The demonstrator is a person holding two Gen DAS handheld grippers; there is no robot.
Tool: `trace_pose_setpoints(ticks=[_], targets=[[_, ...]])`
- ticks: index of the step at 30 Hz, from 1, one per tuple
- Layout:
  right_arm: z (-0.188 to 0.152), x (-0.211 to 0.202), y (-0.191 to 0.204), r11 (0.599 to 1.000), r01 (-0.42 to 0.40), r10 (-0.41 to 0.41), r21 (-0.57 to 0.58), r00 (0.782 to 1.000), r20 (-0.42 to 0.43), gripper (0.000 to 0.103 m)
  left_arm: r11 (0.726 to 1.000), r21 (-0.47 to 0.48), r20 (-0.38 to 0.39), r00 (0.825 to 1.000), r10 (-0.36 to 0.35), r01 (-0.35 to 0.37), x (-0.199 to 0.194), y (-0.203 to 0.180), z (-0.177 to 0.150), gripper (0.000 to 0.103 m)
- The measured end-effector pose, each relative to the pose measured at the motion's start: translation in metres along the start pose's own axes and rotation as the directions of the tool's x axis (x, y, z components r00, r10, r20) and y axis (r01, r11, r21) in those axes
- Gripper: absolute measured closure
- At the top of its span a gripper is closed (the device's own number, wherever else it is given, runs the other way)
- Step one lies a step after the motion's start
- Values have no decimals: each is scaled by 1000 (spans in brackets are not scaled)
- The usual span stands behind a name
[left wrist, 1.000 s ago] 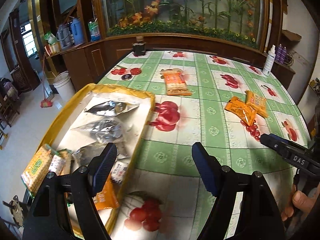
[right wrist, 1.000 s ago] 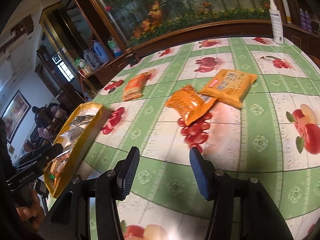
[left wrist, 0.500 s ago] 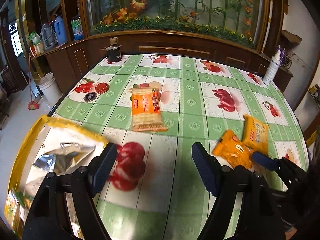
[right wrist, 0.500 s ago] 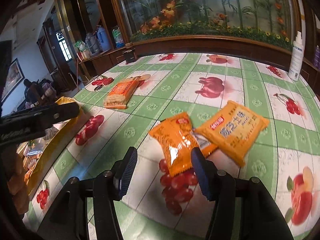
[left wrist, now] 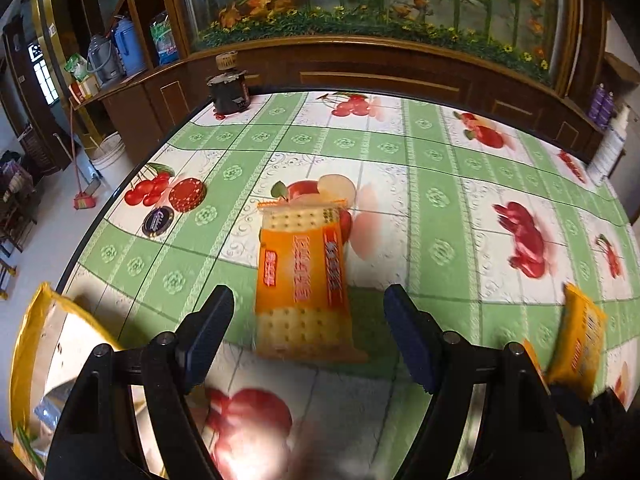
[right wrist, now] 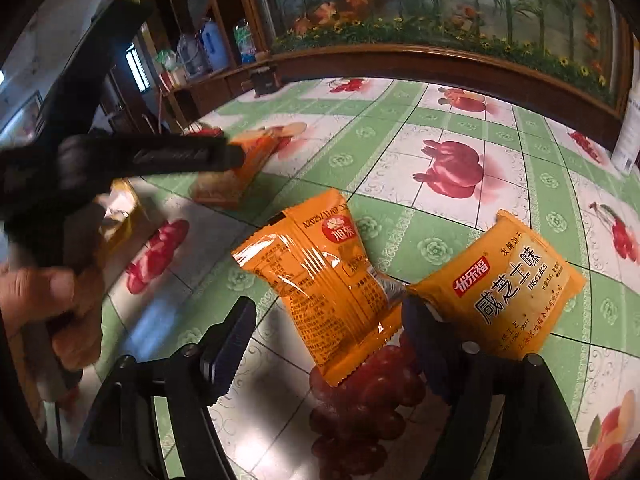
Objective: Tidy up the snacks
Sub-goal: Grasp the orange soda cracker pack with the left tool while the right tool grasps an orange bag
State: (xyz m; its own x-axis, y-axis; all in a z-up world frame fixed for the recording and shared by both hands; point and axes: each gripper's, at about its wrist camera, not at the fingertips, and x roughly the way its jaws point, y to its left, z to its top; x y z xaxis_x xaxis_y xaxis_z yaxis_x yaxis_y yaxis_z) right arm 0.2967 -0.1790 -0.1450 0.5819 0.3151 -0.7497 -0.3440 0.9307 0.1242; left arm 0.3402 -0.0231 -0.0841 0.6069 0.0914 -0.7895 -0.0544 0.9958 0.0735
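An orange cracker pack (left wrist: 304, 280) lies flat on the fruit-print tablecloth, its near end between the fingers of my open left gripper (left wrist: 308, 320), pads apart from it. In the right wrist view a glossy orange snack packet (right wrist: 320, 288) overlaps a yellow biscuit packet (right wrist: 508, 292). My right gripper (right wrist: 328, 320) straddles the orange packet's near end with its jaws opening and no pad pressing on it. The left gripper (right wrist: 228, 156) reaches in from the left over the cracker pack (right wrist: 236, 176). The yellow tray (left wrist: 28, 340) of snacks sits at the lower left.
A dark jar (left wrist: 228, 92) stands at the table's far edge and a white bottle (right wrist: 632, 128) at the far right. Two round discs (left wrist: 186, 194) lie near the left edge, where the table drops to the floor. A wooden cabinet runs behind.
My left gripper has swung away from the tray to the cracker pack. My right gripper has closed in on the orange packet, rolled, and its jaws have widened.
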Motion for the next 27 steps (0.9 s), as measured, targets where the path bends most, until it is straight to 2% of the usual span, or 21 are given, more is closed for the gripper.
trace_pose_setpoints(ticks=[4,7,10,11,12,13,14,18,25,26,27], targets=[[-1,-2,-6,1000,-2,1,30,1000,13,32,999,-34,-57,998,-10,8,27,1,12,26],[0,-2,-10,999,12,-13,46,1000,20,41,999,-44,-93,995,-28,24,47,0,14,24],[1,-3,-17,997,11,-14,77,999,33,58,997,-58,-75,996,-52,48,45,1,13,25],[1,-4,-20,996,4,-8,89,999,40,64,997,-55,-69,996,-56,53,43,1,11,31],[1,-5,-22,995,2,-6,99,999,43,76,997,-48,-58,997,-58,55,39,1,7,35],[1,-5,-24,994,-2,-3,109,999,46,75,997,-42,-48,997,-63,61,35,1,4,46],[1,-5,-25,994,-2,-3,113,999,47,76,997,-37,-47,996,-75,73,31,1,0,51],[1,-6,-28,992,-22,16,123,999,51,76,993,-19,-49,992,-119,118,11,0,-21,51],[-1,-12,-30,989,-62,52,137,996,79,77,980,-2,-41,980,-197,197,-49,6,-85,51],[-2,-12,-30,987,-71,60,145,995,75,94,979,2,-32,979,-203,203,-61,9,-95,51],[-4,-12,-29,984,-80,71,156,995,66,96,979,5,-22,979,-202,202,-70,12,-101,51]])
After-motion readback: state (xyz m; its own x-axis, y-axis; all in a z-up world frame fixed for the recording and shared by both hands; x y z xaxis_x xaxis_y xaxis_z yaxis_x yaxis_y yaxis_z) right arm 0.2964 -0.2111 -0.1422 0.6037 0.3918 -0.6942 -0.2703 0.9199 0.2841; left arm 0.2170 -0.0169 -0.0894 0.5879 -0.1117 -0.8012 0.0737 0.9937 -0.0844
